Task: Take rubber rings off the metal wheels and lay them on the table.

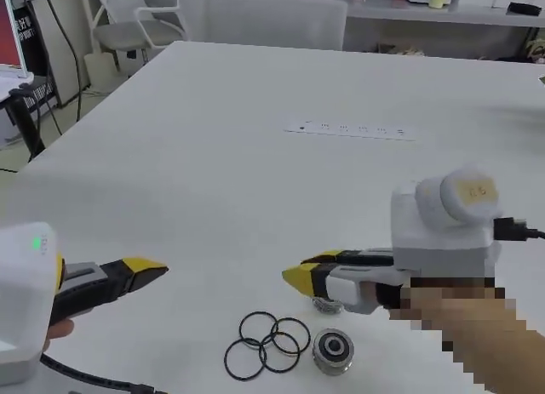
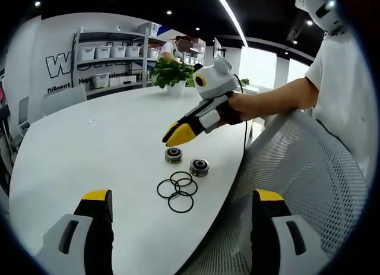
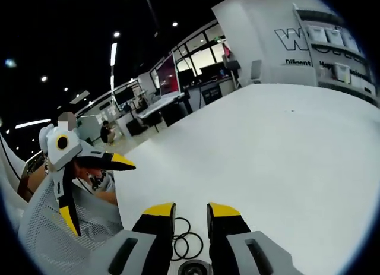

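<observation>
Ceiling strips and spots (image 2: 228,13) give bright, even light, and the white table (image 1: 255,156) ahead of the left gripper (image 2: 182,196) washes out pale, with only faint, soft shadows. Both gripper views bend strongly toward their edges. The head view is slightly soft.

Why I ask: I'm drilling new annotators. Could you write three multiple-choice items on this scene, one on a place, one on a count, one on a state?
1. Where do the loose rubber rings lie?
A. on the table beside the metal wheels
B. in a tray
C. between a gripper's jaws

2. How many loose rings lie there?
A. two
B. four
C. seven

3. How does the left gripper stand?
A. shut on a ring
B. shut on a wheel
C. open, holding nothing

Answers: A, they lie flat next to the two wheels; B, four overlapping black loops show; C, its jaws stand wide apart with nothing between.
</observation>
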The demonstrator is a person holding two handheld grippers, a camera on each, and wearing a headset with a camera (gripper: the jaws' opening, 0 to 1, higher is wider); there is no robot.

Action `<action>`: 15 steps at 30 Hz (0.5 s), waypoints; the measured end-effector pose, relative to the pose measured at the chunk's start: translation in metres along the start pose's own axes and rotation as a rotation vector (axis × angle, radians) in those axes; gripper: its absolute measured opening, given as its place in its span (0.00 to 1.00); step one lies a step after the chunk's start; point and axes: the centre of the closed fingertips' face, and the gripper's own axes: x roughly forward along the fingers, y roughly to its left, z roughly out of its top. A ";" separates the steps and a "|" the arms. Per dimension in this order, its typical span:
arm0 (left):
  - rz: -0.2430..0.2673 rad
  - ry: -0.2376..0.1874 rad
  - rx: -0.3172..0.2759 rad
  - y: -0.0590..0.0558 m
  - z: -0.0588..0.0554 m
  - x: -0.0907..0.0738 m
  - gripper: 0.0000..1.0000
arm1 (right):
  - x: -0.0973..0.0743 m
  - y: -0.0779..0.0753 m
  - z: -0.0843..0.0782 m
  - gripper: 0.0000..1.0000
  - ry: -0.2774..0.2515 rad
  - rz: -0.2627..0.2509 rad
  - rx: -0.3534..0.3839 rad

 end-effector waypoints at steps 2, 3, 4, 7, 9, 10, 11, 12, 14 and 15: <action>-0.002 0.003 0.002 0.000 0.000 0.000 0.97 | -0.005 -0.002 0.006 0.21 -0.018 -0.004 -0.007; -0.003 0.004 0.002 -0.001 -0.001 0.000 0.97 | -0.007 -0.002 0.009 0.22 -0.024 -0.002 -0.012; -0.005 0.003 0.003 -0.001 0.000 0.000 0.97 | -0.009 -0.001 0.011 0.23 -0.029 0.002 -0.010; -0.011 -0.001 -0.002 -0.002 0.000 0.001 0.98 | -0.015 0.001 0.018 0.30 -0.057 0.027 0.000; -0.013 0.001 -0.003 -0.002 0.000 0.001 0.98 | -0.019 0.002 0.024 0.35 -0.067 0.032 -0.021; -0.014 0.003 -0.003 -0.003 -0.001 0.001 0.98 | -0.022 0.004 0.027 0.37 -0.075 0.040 -0.031; -0.015 0.004 -0.004 -0.003 -0.001 0.001 0.98 | -0.023 0.005 0.028 0.39 -0.076 0.045 -0.033; -0.016 0.005 -0.005 -0.003 -0.001 0.001 0.99 | -0.026 0.006 0.030 0.42 -0.081 0.062 -0.040; -0.017 0.005 -0.005 -0.003 -0.001 0.001 0.99 | -0.029 0.007 0.033 0.49 -0.086 0.068 -0.048; -0.018 0.005 -0.005 -0.003 -0.001 0.001 0.99 | -0.033 0.010 0.036 0.51 -0.095 0.079 -0.068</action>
